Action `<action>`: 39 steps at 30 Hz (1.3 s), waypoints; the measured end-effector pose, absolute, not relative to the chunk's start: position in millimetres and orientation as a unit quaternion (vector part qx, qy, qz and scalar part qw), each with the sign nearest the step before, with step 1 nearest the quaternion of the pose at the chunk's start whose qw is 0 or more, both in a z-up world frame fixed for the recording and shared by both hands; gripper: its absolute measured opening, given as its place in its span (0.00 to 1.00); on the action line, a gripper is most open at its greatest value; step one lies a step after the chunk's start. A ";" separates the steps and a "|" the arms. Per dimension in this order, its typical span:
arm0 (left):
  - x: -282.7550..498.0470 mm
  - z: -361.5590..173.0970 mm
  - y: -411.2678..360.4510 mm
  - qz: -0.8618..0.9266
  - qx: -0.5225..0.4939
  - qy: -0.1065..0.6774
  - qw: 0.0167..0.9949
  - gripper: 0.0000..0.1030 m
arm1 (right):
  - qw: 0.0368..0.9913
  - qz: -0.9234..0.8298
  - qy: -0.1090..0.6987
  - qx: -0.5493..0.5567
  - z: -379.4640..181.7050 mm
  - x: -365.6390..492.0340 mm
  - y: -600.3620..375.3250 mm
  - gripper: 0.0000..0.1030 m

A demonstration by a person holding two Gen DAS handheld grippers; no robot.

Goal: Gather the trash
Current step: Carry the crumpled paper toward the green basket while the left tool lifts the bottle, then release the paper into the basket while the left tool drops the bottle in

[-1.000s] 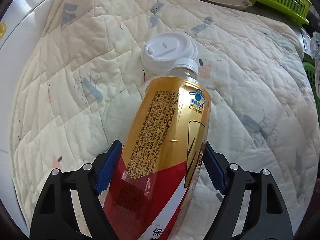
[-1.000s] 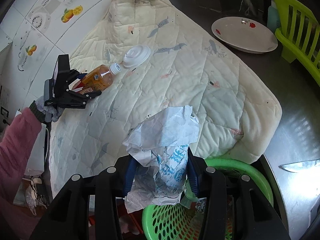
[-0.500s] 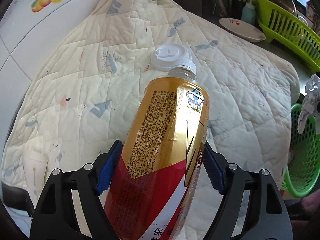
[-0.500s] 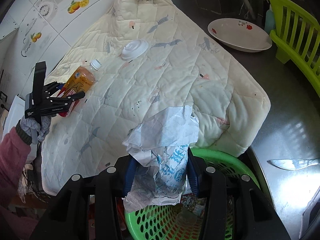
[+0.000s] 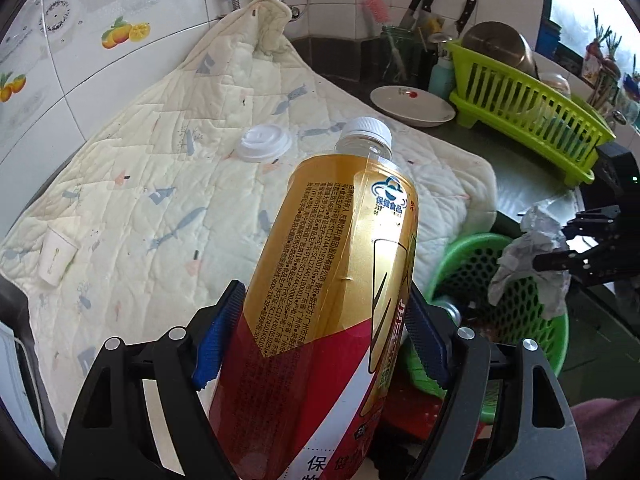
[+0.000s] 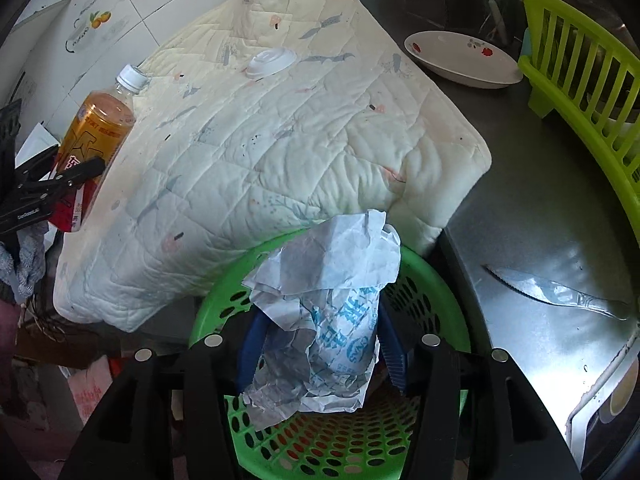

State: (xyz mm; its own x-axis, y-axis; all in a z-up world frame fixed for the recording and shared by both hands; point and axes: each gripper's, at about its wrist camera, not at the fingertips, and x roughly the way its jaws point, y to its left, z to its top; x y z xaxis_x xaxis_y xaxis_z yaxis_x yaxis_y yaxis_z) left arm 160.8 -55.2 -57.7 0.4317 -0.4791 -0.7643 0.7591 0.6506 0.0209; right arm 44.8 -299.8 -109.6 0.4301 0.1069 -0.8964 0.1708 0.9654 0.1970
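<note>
Left gripper (image 5: 320, 344): fingers clamped on gold-and-red bottle (image 5: 332, 280). Right gripper (image 6: 320, 344): jaws opening, crumpled paper wrapper (image 6: 324, 312) between them, above green basket (image 6: 432, 276).

lid (image 5: 264, 143) on quilt (image 5: 160, 184); basket (image 6: 320, 440) below quilt's edge, plate (image 6: 462, 58) behind

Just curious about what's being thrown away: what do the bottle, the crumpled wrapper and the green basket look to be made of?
Bottle: clear plastic, seemingly, with a glossy gold and red printed label and a white ribbed cap.
Wrapper: thin paper or papery film, matte white with blue print; its sharp creases suggest paper, though that is uncertain.
Basket: moulded green plastic, slightly shiny, pierced with regular holes.
</note>
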 end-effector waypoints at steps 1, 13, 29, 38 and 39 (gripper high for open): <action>149.2 -57.7 -56.6 -0.377 0.180 0.379 0.826 0.74 | 0.836 -0.018 0.533 0.130 -109.9 40.2 -301.1 0.54; 64.1 -68.0 -78.1 -0.396 0.147 0.390 0.818 0.74 | 0.853 -0.010 0.510 0.111 -92.7 5.2 -308.7 0.81; 27.0 -97.1 -120.5 -0.424 0.127 0.428 0.788 0.74 | 0.888 -0.018 0.443 0.119 -47.8 -28.4 -319.2 0.83; 16.7 -115.7 -153.7 -0.446 0.128 0.444 0.767 0.76 | 0.892 -0.028 0.430 0.137 -42.0 -39.0 -331.6 0.83; 15.9 -116.9 -155.0 -0.449 0.126 0.447 0.764 0.77 | 0.892 -0.028 0.429 0.139 -41.9 -39.8 -332.2 0.83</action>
State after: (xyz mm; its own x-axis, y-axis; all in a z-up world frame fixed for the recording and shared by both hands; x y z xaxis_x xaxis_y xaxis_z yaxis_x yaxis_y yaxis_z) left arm 15.9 -155.0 -116.9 0.1988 -0.5725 -0.7954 0.7979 0.5658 -0.2078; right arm -39.8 -332.2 -41.9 0.6300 0.0694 -0.7735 0.1691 0.9599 0.2237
